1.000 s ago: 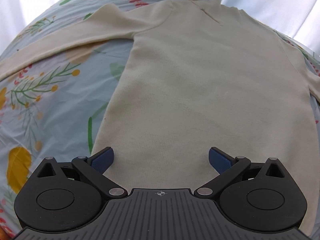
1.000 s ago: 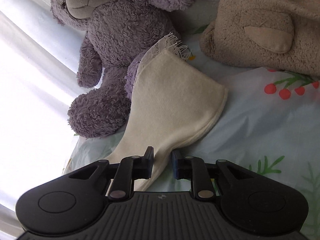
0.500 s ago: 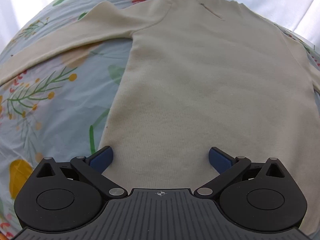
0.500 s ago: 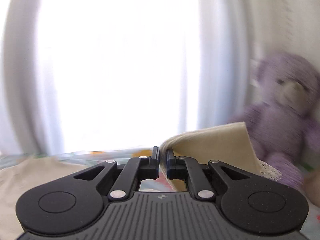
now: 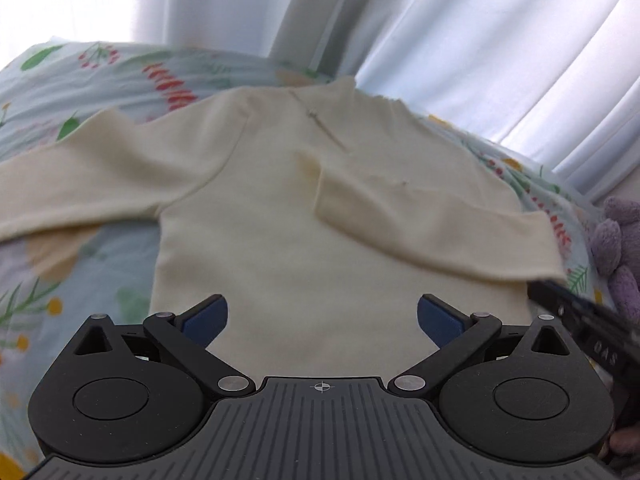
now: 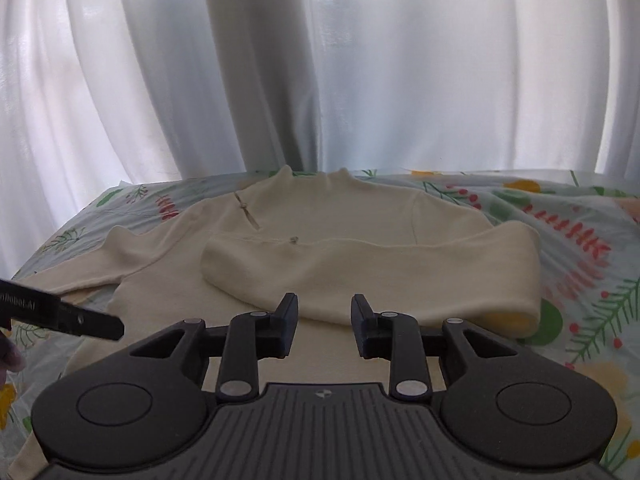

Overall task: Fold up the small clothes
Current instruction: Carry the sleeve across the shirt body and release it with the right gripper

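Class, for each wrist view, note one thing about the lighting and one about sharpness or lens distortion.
Left wrist view: the curtain glows from backlight at top left; the cream top looks soft and the bedspread bows under the fisheye. Right wrist view: backlit curtain again, but the cream top is sharper and dimmer, with the bed edge curved.

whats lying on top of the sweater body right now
One sleeve lies folded across the chest of the cream sweater, its cuff end near the neck placket. It covers the chest fabric beneath. The other sleeve lies spread out on the floral sheet.
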A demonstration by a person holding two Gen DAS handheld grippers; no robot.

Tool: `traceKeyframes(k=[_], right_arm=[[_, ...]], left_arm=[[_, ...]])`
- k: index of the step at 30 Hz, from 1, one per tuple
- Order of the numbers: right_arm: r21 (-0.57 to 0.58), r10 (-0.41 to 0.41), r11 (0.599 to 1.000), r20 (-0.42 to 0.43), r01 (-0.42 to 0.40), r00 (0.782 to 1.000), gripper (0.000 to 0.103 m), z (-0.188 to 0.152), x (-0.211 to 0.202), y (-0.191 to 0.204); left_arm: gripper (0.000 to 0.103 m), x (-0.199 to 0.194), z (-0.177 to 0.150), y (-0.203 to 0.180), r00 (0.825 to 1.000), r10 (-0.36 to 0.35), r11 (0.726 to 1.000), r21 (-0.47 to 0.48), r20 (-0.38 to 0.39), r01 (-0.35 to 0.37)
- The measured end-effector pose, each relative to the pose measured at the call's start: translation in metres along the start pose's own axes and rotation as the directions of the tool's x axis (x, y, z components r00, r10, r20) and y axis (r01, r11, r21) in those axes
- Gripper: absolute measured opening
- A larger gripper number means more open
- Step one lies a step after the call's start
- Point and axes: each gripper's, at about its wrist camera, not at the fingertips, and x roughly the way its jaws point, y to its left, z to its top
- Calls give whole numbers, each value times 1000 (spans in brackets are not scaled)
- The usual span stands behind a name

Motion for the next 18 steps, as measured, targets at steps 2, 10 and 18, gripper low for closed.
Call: traceKeyframes(k=[2,10,18], right_arm=[[81,-13,997,-14,14,1000,28,-4,-1,-15],[291,-47,955,-59,62,997,28,-21,-4,-57],[404,-48,913,-53,65,997,28,-16,-1,-83]], left_arm=[[102,20,22,-6,1000,-9,1000,25,8,8],[85,88,66,-10,1000,1,997,80,-25,1],[52,107,73,-16,994,-82,993,82,-74,88]])
